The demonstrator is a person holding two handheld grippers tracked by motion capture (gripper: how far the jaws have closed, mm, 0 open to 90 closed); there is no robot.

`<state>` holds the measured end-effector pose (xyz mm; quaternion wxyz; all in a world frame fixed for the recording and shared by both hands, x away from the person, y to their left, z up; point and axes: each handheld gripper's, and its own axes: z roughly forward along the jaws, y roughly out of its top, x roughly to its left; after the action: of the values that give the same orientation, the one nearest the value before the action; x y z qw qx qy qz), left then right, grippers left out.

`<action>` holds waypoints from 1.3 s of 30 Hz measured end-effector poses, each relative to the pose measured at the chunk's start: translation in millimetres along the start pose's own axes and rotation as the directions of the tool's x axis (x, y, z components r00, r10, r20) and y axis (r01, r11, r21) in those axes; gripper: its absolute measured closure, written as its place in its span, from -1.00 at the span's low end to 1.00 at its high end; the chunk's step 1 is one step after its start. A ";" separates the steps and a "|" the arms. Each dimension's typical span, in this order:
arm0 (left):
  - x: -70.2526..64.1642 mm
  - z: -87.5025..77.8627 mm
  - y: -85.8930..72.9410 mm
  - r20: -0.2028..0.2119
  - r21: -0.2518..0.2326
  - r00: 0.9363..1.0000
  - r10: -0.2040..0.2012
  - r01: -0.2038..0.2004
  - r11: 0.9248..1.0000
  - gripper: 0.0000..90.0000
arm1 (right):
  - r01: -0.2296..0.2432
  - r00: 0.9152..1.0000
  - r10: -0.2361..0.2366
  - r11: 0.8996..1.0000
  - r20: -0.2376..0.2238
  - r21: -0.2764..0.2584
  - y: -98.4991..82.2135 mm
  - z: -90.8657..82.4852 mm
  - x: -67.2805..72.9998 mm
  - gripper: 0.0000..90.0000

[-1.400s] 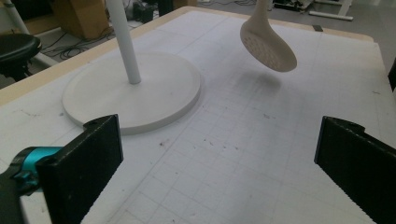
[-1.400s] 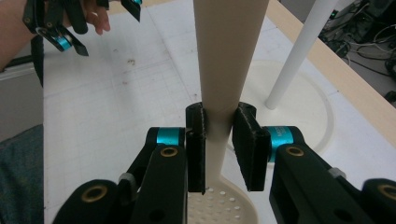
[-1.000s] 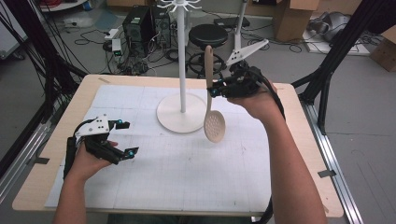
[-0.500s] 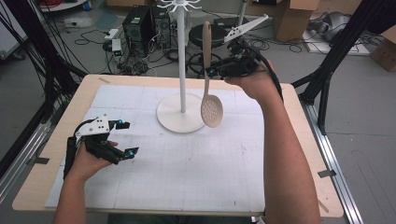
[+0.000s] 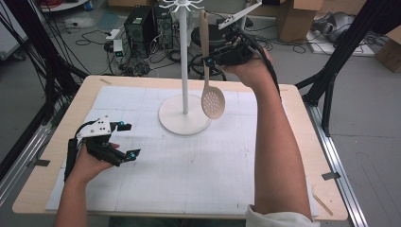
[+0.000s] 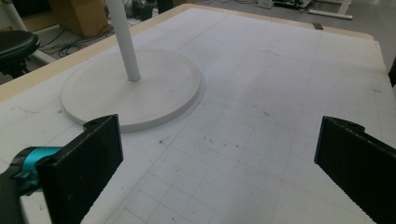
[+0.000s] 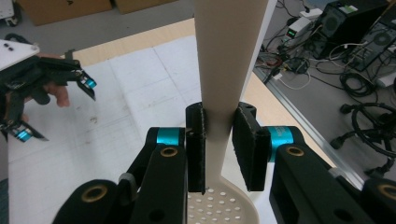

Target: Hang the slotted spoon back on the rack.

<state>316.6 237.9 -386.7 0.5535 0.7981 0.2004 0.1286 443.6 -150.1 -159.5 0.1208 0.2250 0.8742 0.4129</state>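
Slotted spoon [image 5: 212,98] raised higher — right gripper [image 5: 211,60] clamps handle.

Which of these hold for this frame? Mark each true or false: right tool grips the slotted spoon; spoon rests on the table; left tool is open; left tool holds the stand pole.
1. The right tool grips the slotted spoon by its handle. True.
2. The spoon rests on the table. False: it hangs in the air beside the white stand.
3. The left tool is open. True.
4. The left tool holds the stand's pole. False: it holds nothing, low over the table.

Matt cream plastic skimmer [image 5: 212,100]
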 end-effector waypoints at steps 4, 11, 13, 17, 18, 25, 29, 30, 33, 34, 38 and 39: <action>-0.2 -0.2 0.0 -0.002 0.000 1.000 -0.001 0.001 1.000 -0.96 | 0.002 1.000 -0.003 1.000 0.010 0.022 8.3 8.3 -0.4 0.68; 0.4 -1.5 0.0 -0.001 -0.004 1.000 -0.003 0.003 1.000 -0.96 | -0.006 1.000 0.005 0.999 0.028 0.037 17.4 13.3 -0.1 0.68; 0.2 -1.3 -0.1 -0.002 -0.005 1.000 -0.004 0.004 1.000 -0.96 | -0.008 0.999 0.006 0.999 0.033 0.041 21.1 13.9 -1.0 0.68; 0.3 -2.6 0.4 0.001 -0.011 1.000 -0.003 0.003 1.000 -0.96 | -0.022 0.999 0.020 0.999 0.042 0.048 21.7 17.4 -2.9 0.68; 0.5 -2.9 0.2 -0.004 -0.013 1.000 -0.004 0.004 1.000 -0.96 | -0.022 0.999 0.020 0.999 0.042 0.048 21.7 17.4 -2.9 0.68; 1.2 -4.3 0.0 -0.005 -0.019 1.000 -0.006 0.006 1.000 -0.96 | -0.026 0.999 0.024 0.999 0.043 0.032 20.2 16.5 -5.3 0.68; 1.1 -3.4 -0.3 -0.003 -0.015 1.000 -0.004 0.004 1.000 -0.96 | -0.040 0.998 0.038 0.999 0.048 0.028 18.0 12.6 -6.4 0.68; 1.1 -3.4 -0.3 -0.003 -0.015 1.000 -0.004 0.004 1.000 -0.96 | -0.040 0.998 0.038 0.999 0.048 0.028 18.0 12.6 -6.4 0.68; 0.5 -3.6 0.0 -0.004 -0.012 1.000 -0.002 0.002 1.000 -0.96 | -0.038 0.998 0.036 0.999 0.051 0.039 17.6 12.6 -6.2 0.68; 0.5 -3.6 0.0 -0.004 -0.012 1.000 -0.002 0.002 1.000 -0.96 | -0.041 0.998 0.039 0.998 0.052 0.043 17.6 13.4 -5.5 0.68; 0.8 -3.4 -0.4 -0.008 -0.011 1.000 -0.006 0.005 1.000 -0.96 | -0.023 0.998 0.021 0.999 0.056 0.048 18.9 14.9 -6.2 0.68; 0.6 -3.2 -0.5 -0.008 -0.011 1.000 -0.006 0.006 1.000 -0.96 | -0.028 0.998 0.026 0.999 0.057 0.046 19.2 15.1 -6.0 0.68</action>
<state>315.6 241.0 -386.0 0.5574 0.7940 0.2042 0.1312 460.5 -132.3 -153.9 0.1344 0.2509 0.8768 0.3876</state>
